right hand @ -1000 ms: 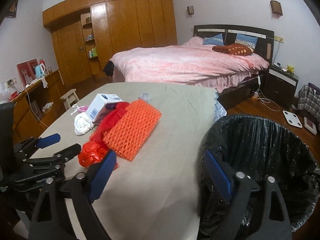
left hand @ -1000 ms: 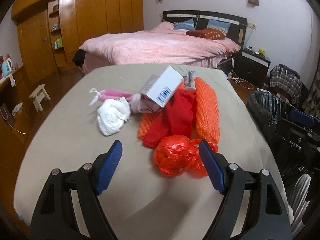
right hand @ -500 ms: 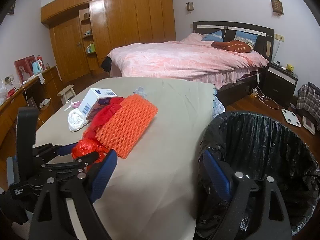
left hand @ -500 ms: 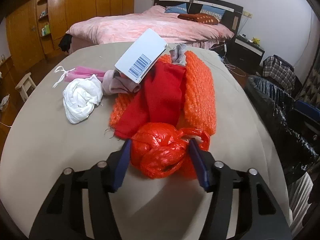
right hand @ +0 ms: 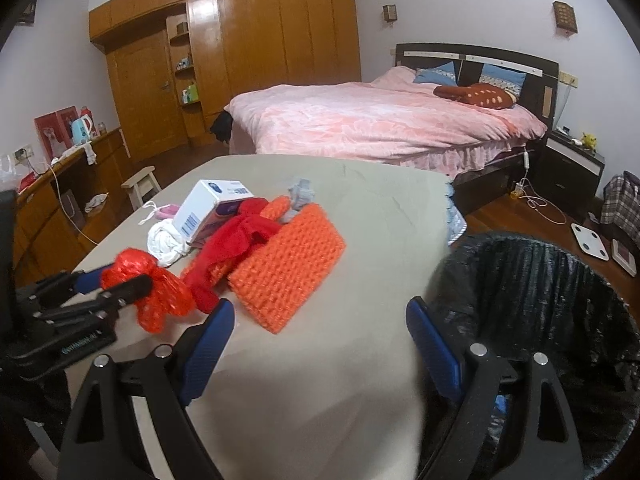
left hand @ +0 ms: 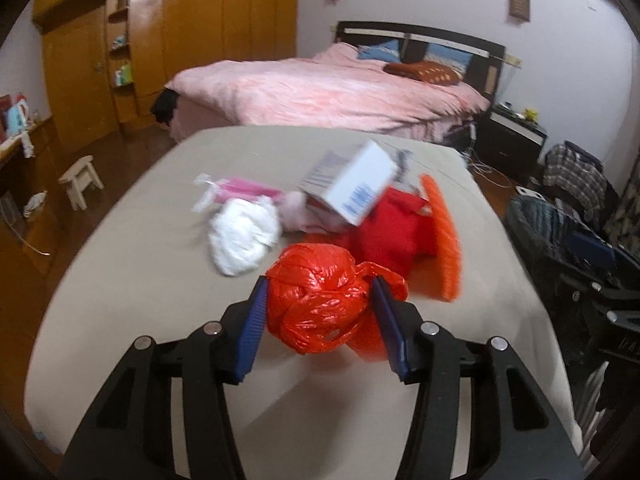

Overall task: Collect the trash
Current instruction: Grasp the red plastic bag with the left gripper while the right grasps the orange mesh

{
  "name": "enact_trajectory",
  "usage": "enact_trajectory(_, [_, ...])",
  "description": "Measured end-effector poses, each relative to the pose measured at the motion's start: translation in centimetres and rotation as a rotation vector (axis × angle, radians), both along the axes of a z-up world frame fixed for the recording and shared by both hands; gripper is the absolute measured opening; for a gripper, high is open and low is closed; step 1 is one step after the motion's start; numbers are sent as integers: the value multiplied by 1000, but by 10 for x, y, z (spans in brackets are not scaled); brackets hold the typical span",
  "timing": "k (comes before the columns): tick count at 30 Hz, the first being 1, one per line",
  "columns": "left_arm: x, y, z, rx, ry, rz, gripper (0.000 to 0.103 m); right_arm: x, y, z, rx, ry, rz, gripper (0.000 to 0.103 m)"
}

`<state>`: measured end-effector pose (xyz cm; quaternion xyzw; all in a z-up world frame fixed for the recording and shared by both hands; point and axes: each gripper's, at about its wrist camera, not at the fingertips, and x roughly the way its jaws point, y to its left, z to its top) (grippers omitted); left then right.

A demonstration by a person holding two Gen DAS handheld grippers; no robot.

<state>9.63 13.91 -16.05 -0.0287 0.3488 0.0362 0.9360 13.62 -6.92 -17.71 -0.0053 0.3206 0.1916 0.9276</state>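
Beside the bench (right hand: 340,380), black-lined round trash bin (right hand: 560,300), contents unclear. Left tool (left hand: 318,308) just closed onto crumpled red plastic bag (left hand: 316,300), angled downward. Right tool (right hand: 320,344) spread wide, gripping nothing.

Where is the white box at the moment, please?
In the right wrist view, the white box lies left of centre on the table, tilted against the red cloth, just behind the white bag.

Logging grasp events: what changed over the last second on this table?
The left gripper advanced and its jaws have just been closing; it now pinches the red plastic bag. The right gripper stays open and empty beside the bin; other clutter unmoved.
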Motion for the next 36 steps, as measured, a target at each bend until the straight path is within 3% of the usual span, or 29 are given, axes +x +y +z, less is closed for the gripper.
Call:
enact_trajectory(13, [8, 34, 11, 40, -28, 58, 50, 27, 57, -30, -63, 40, 28, 83])
enact_trajectory(19, [12, 42, 11, 32, -27, 69, 50, 41, 66, -44, -99, 78, 28, 64])
enact_trajectory(21, [12, 42, 12, 30, -27, 68, 50, 46, 65, -46, -97, 101, 40, 44])
enact_trajectory(24, [12, 43, 13, 31, -31, 63, 50, 46, 63, -46, -72, 125, 69, 21])
enact_trajectory(36, [5, 15, 40, 33, -86, 6, 51, 19, 18, 1, 8, 61, 57, 12])
